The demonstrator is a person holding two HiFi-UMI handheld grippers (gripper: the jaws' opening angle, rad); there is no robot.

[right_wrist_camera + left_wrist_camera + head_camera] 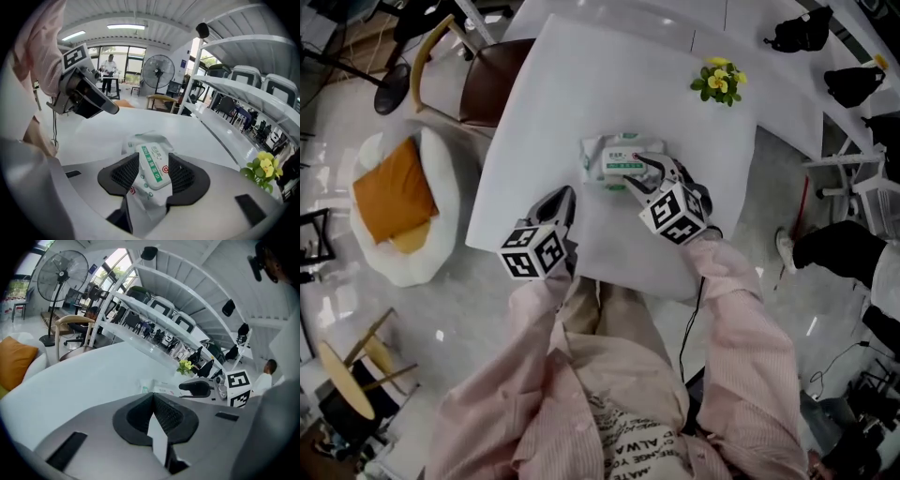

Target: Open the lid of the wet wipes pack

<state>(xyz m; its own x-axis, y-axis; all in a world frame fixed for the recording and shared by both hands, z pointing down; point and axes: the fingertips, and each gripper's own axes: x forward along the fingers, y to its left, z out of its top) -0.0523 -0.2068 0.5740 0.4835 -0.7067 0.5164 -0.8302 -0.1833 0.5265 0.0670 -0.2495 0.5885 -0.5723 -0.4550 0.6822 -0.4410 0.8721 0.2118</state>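
Right gripper view: the wipes pack (151, 174) lies on the white table (572, 84), lid (153, 165) flat; the right gripper (153, 177) clamps the pack across that lid; the left gripper (153, 414) is near, jaws closed together, empty; yellow flowers (719, 80) stand well apart.

White wet wipes pack (623, 161) shows a green label strip and a small red emblem on its lid. Table (553, 103) is white. Flowers (719, 80) are yellow over green leaves. Orange cushion (392, 192). Sleeves (741, 309) are pale pink, finely striped. Marker cubes (675, 212) flash black-and-white squares.
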